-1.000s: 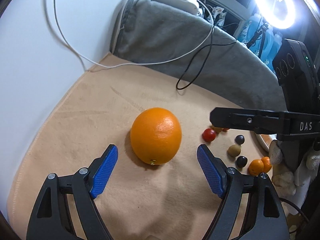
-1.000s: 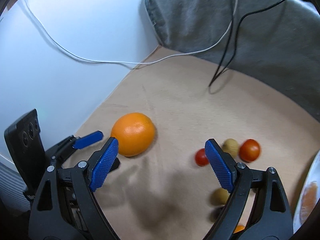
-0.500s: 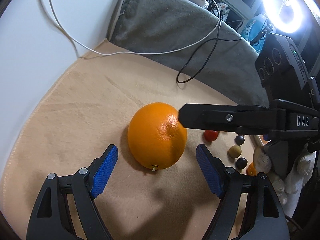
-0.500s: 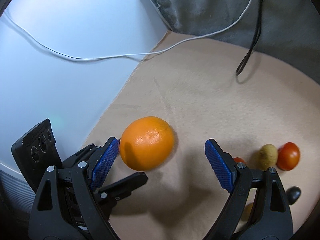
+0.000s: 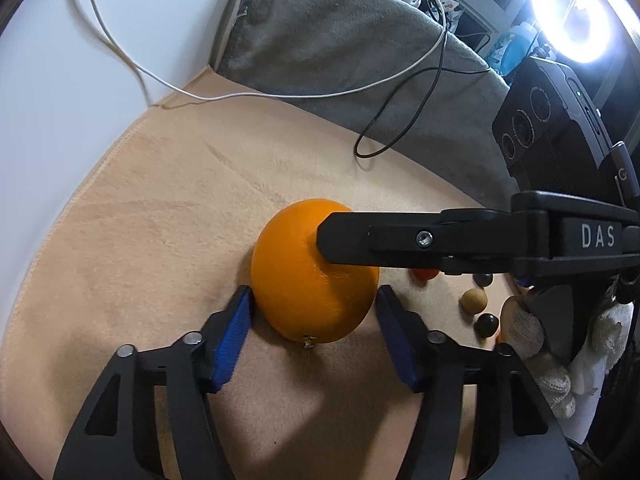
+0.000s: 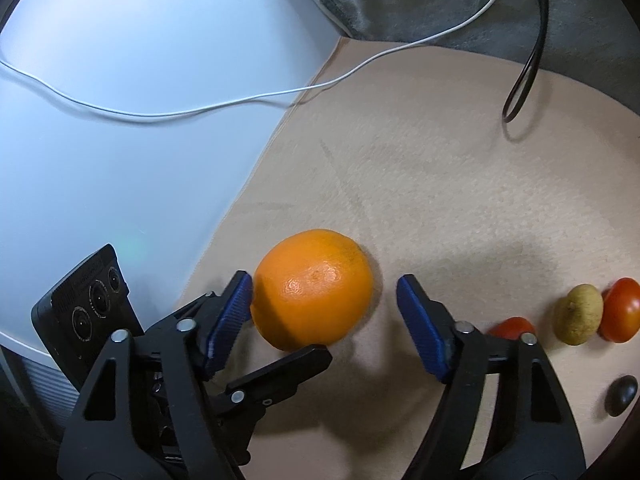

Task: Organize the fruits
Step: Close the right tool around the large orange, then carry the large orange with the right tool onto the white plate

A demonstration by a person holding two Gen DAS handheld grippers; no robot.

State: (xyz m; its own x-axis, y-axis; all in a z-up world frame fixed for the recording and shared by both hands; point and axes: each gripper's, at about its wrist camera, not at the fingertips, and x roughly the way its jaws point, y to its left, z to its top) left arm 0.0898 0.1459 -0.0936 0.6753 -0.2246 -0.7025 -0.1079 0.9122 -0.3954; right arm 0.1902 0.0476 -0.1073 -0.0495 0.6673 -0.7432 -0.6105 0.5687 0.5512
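A large orange (image 5: 314, 276) lies on the beige cloth (image 5: 168, 220). My left gripper (image 5: 314, 332) has closed its blue pads on both sides of the orange. In the right wrist view the orange (image 6: 312, 288) sits between the fingers of my right gripper (image 6: 326, 320); the left pad touches it, the right pad stands apart, so this gripper is open. A finger of the right gripper (image 5: 440, 236) crosses over the orange in the left wrist view. The left gripper's black finger (image 6: 280, 372) shows below the orange.
Small fruits lie to the right: red tomatoes (image 6: 620, 310), a tan fruit (image 6: 578, 314) and dark ones (image 6: 620, 394). A grey blanket (image 5: 340, 40) with white and black cables lies at the back. A ring light (image 5: 572, 12) shines at far right. A white surface (image 6: 120, 80) borders the cloth.
My left gripper has moved forward and closed on the orange. My right gripper has moved left until the orange sits between its fingers.
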